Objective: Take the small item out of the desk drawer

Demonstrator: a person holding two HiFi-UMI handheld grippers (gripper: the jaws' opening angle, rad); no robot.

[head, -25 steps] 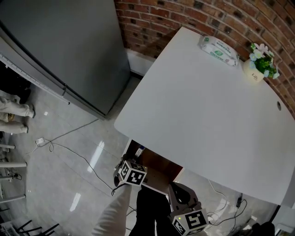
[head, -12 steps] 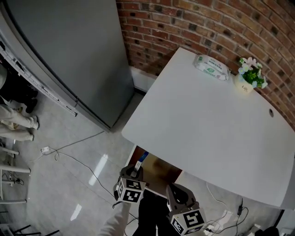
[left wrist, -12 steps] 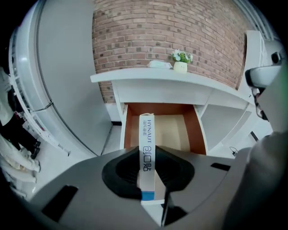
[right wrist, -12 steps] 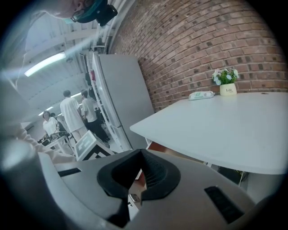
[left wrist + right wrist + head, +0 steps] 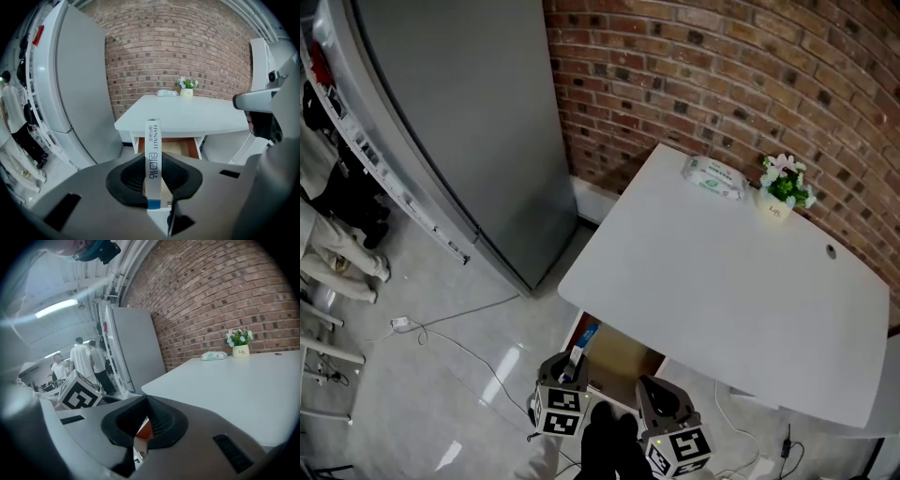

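Note:
My left gripper [image 5: 152, 158] is shut on a narrow white box [image 5: 153, 138] with dark print and a blue band at its near end. The box stands upright between the pads. In the head view the left gripper [image 5: 565, 373] hangs just in front of the open desk drawer [image 5: 623, 358], clear of it. The drawer [image 5: 177, 147] shows a bare wooden bottom under the white desk [image 5: 722, 281]. My right gripper [image 5: 656, 396] is beside the left one, in front of the drawer. Its jaws [image 5: 146, 420] are shut with nothing between them.
A wipes pack [image 5: 713, 178] and a small flower pot [image 5: 783, 187] sit at the desk's far edge by the brick wall. A blue and white item [image 5: 586, 334] lies at the drawer's left side. A grey cabinet [image 5: 459, 131] stands left, cables [image 5: 441, 323] cross the floor, and people stand further left.
The head view has drawn back and more wall shows. Both grippers have come back from the drawer toward me, and the left one still holds the white box.

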